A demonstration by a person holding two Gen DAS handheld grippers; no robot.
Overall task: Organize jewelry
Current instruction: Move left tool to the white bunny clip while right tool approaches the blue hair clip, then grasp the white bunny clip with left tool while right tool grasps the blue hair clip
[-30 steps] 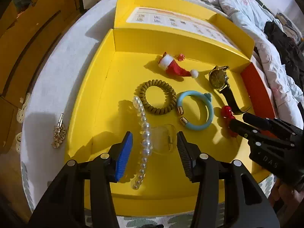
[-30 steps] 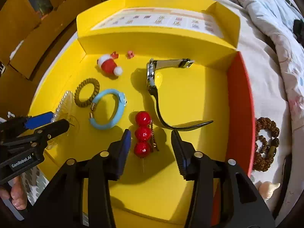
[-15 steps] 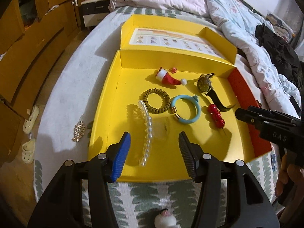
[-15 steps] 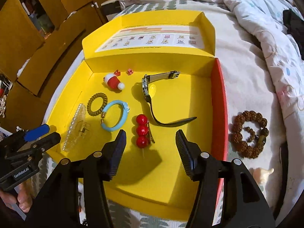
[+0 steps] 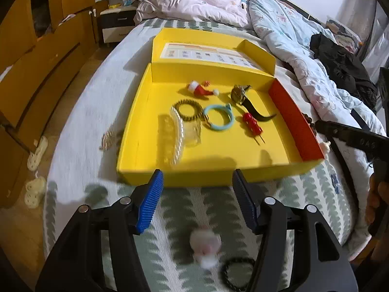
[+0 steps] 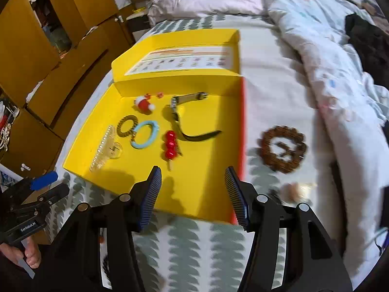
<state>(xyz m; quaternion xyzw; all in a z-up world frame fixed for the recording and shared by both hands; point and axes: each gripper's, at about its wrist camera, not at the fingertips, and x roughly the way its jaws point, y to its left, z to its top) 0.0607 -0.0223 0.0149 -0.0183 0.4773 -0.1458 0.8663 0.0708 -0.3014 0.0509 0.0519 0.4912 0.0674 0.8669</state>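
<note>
A yellow box (image 5: 214,172) (image 6: 209,189) lies open on the bed. It holds a pearl hair clip (image 5: 176,136), an olive coil hair tie (image 5: 188,110), a blue bracelet (image 5: 218,119), a red bead pin (image 5: 252,125) (image 6: 170,144), a watch (image 5: 239,95) (image 6: 180,112) and a Santa hat charm (image 5: 200,90). My left gripper (image 5: 197,194) is open and empty, in front of the box's near wall. My right gripper (image 6: 193,192) is open and empty over the box's near right corner.
Outside the box on the bedspread lie a brown bead bracelet (image 6: 283,148), a gold chain piece (image 5: 108,140), a black bead bracelet (image 5: 237,271), a pink-white fluffy item (image 5: 205,245) and a small shell-like piece (image 6: 291,191). Quilts (image 5: 279,24) are piled at the back; wooden cabinets (image 5: 29,56) stand left.
Both grippers have pulled back and up from inside the box to its near edge. They stay open and empty. The items in the box have not moved.
</note>
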